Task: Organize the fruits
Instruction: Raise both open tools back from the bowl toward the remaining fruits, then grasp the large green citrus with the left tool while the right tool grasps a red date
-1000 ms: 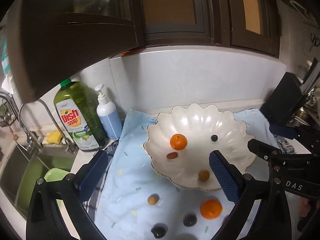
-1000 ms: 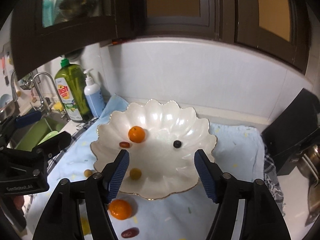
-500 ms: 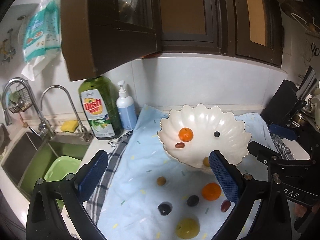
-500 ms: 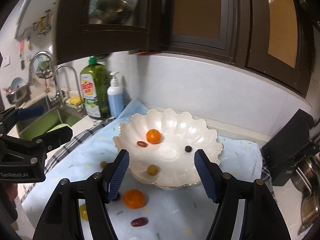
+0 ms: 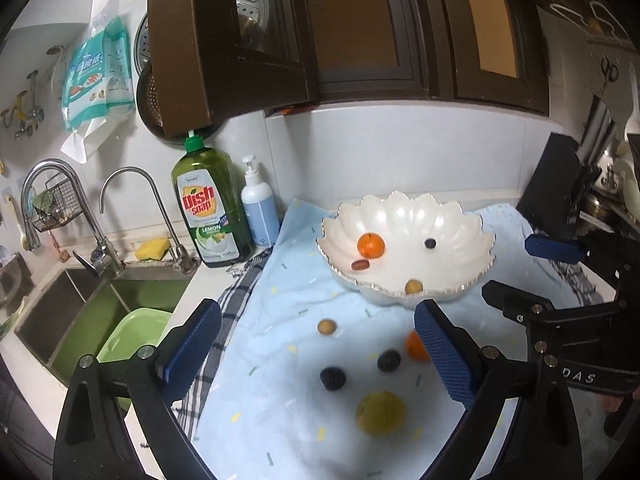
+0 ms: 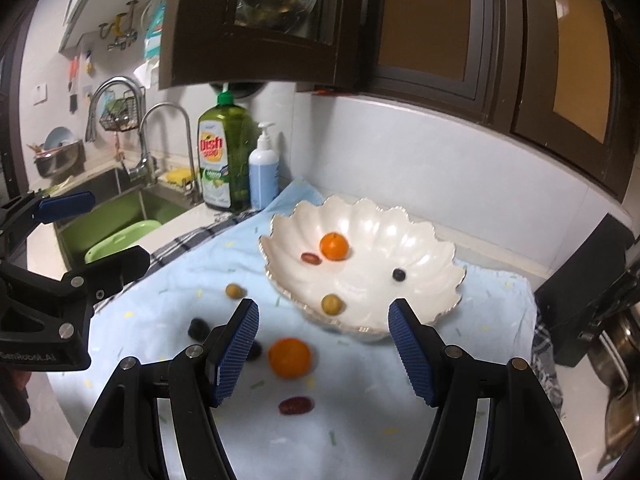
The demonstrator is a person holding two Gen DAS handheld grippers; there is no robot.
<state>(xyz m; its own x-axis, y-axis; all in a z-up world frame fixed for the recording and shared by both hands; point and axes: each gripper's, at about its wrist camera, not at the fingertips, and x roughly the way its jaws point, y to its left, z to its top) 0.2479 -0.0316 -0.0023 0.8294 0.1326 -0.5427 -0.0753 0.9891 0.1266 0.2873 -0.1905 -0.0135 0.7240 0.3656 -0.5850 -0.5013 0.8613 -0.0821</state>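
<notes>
**Both grippers empty, half the fruit not yet in the bowl**

You hold the left gripper (image 5: 316, 348) wide open, its jaws having just closed a touch, with nothing between them; loose fruit lies on the cloth beyond its tips. Your right gripper (image 6: 322, 346) stands partly open and also grips nothing. Both point down at the cloth short of the bowl, which I judge a stance for choosing the next piece.

The scalloped white bowl (image 6: 420, 240) holds a small orange (image 6: 334, 246), a red date (image 6: 310, 258), a blueberry (image 6: 398, 275) and a green olive-like fruit (image 6: 332, 304). Outside it, on the light blue towel (image 5: 288, 432), lie a second orange (image 6: 289, 358), a second red date (image 6: 296, 405), a yellow fruit (image 5: 380, 412), two dark plums (image 5: 333, 378) and another small green fruit (image 5: 327, 326). The fruit is well spaced, so each can be taken singly.

The towel overlaps a checked cloth (image 5: 236, 304) on the counter. To the left are a sink (image 5: 80, 304) with a green basin (image 5: 132, 332), a dish soap bottle (image 5: 212, 208) and a pump bottle (image 5: 260, 204). Dark cabinets (image 5: 360, 32) hang overhead.
</notes>
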